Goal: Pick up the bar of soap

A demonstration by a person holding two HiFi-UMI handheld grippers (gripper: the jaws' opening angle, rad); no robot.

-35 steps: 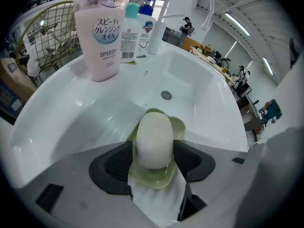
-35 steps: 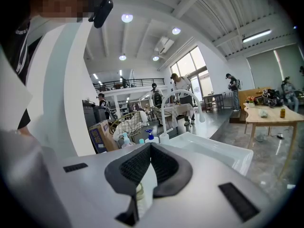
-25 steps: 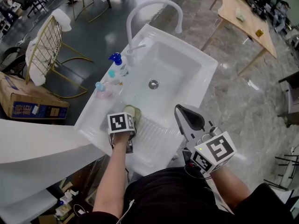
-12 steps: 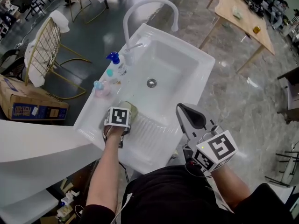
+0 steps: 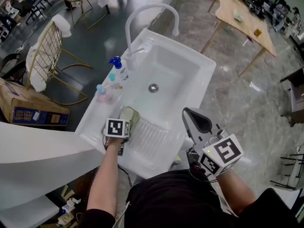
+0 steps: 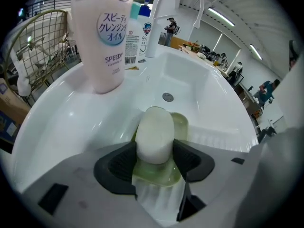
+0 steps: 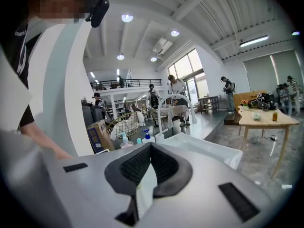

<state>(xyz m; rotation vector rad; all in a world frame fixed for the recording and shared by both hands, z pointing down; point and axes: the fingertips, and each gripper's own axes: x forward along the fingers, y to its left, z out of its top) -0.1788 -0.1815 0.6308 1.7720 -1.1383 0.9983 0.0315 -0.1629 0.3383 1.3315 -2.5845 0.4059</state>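
A pale oval bar of soap [image 6: 154,134] lies on a translucent green dish [image 6: 179,125] on the sink's ribbed drainboard [image 5: 149,134]. My left gripper [image 6: 154,153] straddles the bar, one dark pad close along each side, and its jaws are closing. The soap still rests on the dish. In the head view the left gripper [image 5: 124,123] sits at the near left of the sink, covering most of the soap and dish [image 5: 130,114]. My right gripper [image 5: 192,119] is held off the sink's near right corner with its jaws together and nothing in them; in its own view the right gripper [image 7: 150,148] points at the sink.
A pink bottle [image 6: 102,37] and a blue pump bottle [image 5: 118,68] stand on the sink's left ledge by the white tap [image 5: 147,13]. The basin [image 5: 175,65] with its drain [image 5: 153,88] lies beyond. A wire chair [image 5: 47,56], a cardboard box [image 5: 28,108] and a wooden table [image 5: 242,18] stand around.
My left gripper has stayed over the soap dish, drawing slightly nearer me. The right gripper has barely moved.
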